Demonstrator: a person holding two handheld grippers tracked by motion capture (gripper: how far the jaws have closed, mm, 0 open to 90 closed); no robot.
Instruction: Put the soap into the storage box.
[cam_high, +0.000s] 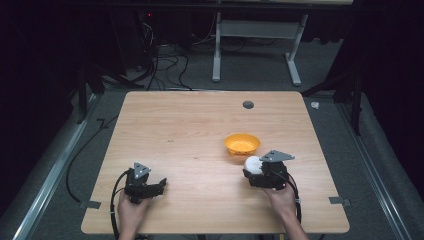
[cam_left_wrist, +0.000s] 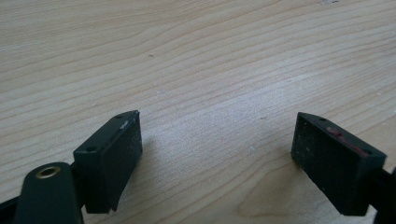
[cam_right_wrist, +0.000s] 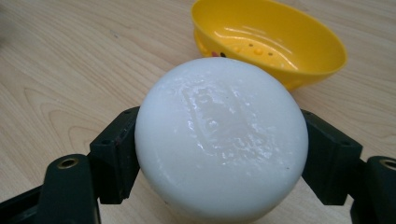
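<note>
A white oval bar of soap (cam_right_wrist: 219, 140) sits between the two black jaws of my right gripper (cam_right_wrist: 219, 161), which is shut on it. From above, the soap (cam_high: 253, 164) is a white lump at the front of the right gripper (cam_high: 255, 170), held just short of a yellow soap dish (cam_high: 242, 143). The dish (cam_right_wrist: 271, 39) is bowl-shaped, has small drain holes and stands just beyond the soap. My left gripper (cam_high: 161, 186) rests at the table's near left, held by a hand. Its jaws stand wide apart over bare wood, so the left gripper (cam_left_wrist: 217, 140) is open.
The wooden table (cam_high: 200, 130) has a small grey round cap (cam_high: 248, 104) near its far edge. Tape tabs (cam_high: 340, 201) mark the near corners. Beyond the table are a white desk frame (cam_high: 260, 30) and cables on the floor.
</note>
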